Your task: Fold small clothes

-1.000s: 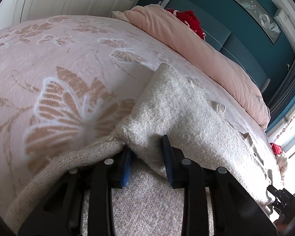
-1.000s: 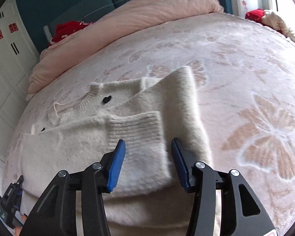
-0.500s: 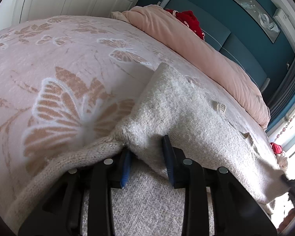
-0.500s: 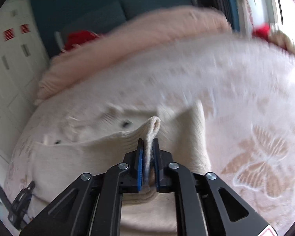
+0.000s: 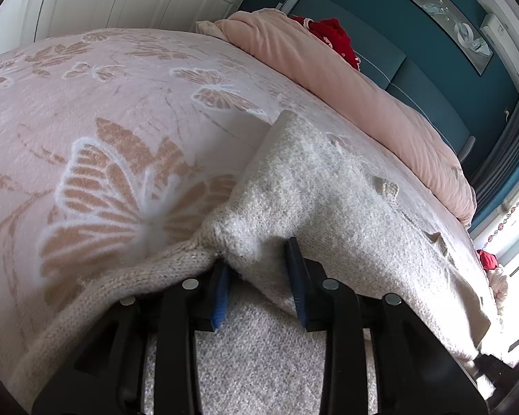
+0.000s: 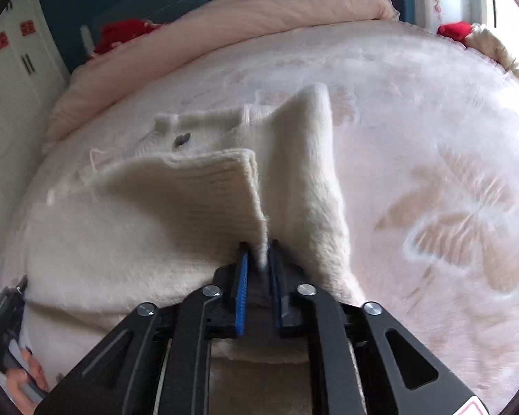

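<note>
A cream knit sweater (image 6: 128,228) lies spread on the pink butterfly bedspread (image 6: 432,138). My right gripper (image 6: 259,259) is shut on the ribbed cuff of the folded sleeve (image 6: 207,193) and holds it raised above the sweater body. In the left wrist view the sweater (image 5: 328,186) fills the lower right. My left gripper (image 5: 259,276) is open, its blue pads either side of a folded sweater corner (image 5: 245,238) at the sweater's left edge. The left gripper also shows at the lower left of the right wrist view (image 6: 3,314).
A rolled pink duvet (image 5: 346,86) runs along the head of the bed, with a red item (image 5: 332,38) behind it. White wardrobe doors (image 6: 3,86) stand to the left. A teal headboard (image 5: 398,69) backs the bed.
My right gripper has closed on the sleeve cuff and lifted it off the sweater body. My left gripper has stayed open at the sweater's left corner.
</note>
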`<state>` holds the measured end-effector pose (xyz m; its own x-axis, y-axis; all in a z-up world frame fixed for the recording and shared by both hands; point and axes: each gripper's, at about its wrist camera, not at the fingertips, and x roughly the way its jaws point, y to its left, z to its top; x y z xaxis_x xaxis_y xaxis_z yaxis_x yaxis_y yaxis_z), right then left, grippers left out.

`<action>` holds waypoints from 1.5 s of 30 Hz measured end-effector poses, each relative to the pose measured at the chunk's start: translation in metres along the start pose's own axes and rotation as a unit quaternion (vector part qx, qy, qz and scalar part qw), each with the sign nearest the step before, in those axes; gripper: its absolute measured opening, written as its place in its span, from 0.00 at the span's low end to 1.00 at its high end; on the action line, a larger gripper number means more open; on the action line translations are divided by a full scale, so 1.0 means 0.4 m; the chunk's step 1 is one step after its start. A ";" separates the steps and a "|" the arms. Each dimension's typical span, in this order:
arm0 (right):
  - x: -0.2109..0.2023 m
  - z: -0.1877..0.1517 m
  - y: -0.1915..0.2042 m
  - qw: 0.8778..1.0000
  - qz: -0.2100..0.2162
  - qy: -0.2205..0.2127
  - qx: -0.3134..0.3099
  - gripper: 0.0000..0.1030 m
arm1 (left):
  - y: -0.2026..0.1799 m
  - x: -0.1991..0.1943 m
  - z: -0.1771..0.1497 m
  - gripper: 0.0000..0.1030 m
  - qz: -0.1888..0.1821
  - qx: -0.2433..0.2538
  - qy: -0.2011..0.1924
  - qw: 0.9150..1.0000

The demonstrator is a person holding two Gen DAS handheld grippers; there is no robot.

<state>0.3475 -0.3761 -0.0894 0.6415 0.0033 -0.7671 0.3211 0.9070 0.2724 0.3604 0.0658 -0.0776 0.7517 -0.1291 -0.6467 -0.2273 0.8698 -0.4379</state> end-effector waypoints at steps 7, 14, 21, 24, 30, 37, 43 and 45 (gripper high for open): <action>-0.244 -0.061 -0.035 0.997 0.003 0.012 0.077 0.36 | -0.023 -0.024 0.034 0.33 0.013 0.009 0.031 0.999; -0.506 -0.366 -0.136 0.994 -0.001 0.085 0.063 0.58 | 0.080 -0.372 0.021 0.92 -0.044 0.014 0.050 0.998; -0.580 -0.555 -0.166 0.982 0.054 0.131 0.127 0.64 | 0.301 -0.567 -0.099 0.93 -0.028 -0.046 0.134 0.990; -0.578 -0.564 -0.138 0.982 0.075 0.126 0.120 0.67 | 0.309 -0.606 -0.128 0.93 -0.039 -0.050 0.115 0.991; -0.547 -0.547 -0.119 0.981 0.097 0.092 0.139 0.71 | 0.268 -0.579 -0.137 0.94 -0.024 -0.043 0.126 0.991; -0.531 -0.514 -0.103 0.975 0.110 0.105 0.161 0.11 | 0.200 -0.542 -0.152 0.08 -0.056 -0.029 0.184 0.981; -0.668 -0.457 -0.042 0.987 0.114 0.050 0.100 0.09 | 0.210 -0.625 -0.094 0.06 -0.077 -0.080 0.164 0.980; -0.719 -0.439 -0.022 0.990 0.117 0.043 0.068 0.09 | 0.203 -0.685 -0.063 0.06 -0.098 -0.075 0.162 0.979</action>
<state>0.0377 -0.3112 0.0266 0.6493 0.2472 -0.7193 0.2653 0.8127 0.5188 0.1204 0.1599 0.0483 0.5596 -0.4520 -0.6947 -0.2043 0.7371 -0.6441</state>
